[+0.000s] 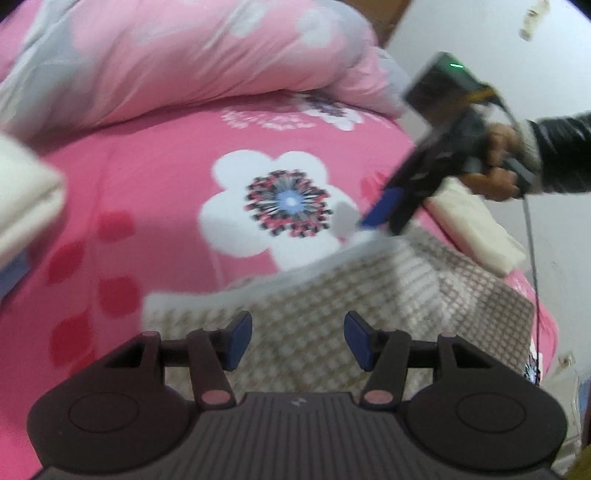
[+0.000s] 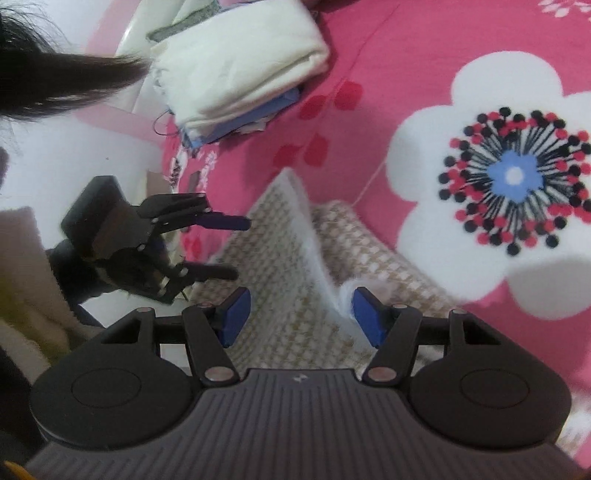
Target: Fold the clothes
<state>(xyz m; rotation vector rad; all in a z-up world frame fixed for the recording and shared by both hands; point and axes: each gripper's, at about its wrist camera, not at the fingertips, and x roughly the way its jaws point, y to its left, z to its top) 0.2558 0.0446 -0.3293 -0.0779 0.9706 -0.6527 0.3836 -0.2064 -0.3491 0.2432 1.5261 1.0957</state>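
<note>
Your work lies on a bed whose pink sheet point(image 1: 155, 184) fills most of both views, printed with big white flowers point(image 2: 517, 177) that have a blue centre ringed with red and black dots, and with clusters of red petals. At the far end of the bed in the left wrist view a bulky quilt point(image 1: 192, 59) in pink and grey is bunched up. Beyond the bed's edge you have a pale wall point(image 1: 480, 33).

The beige-and-white checked garment point(image 1: 332, 295) lies on the sheet just in front of both claws, with one edge raised in a fold that shows its white lining point(image 2: 314, 251).

A stack of folded cream cloth point(image 2: 240, 70) sits near the bed's edge, with blue fabric under it. Another folded white piece point(image 1: 476, 229) lies past the garment, beside your right hand point(image 1: 498, 166).

Your left claw point(image 1: 298, 339) stands apart above the checked cloth, nothing pinched. Your right claw point(image 2: 302, 317) is also apart, the raised fold standing between its pads; whether either pad touches it is hard to say.
</note>
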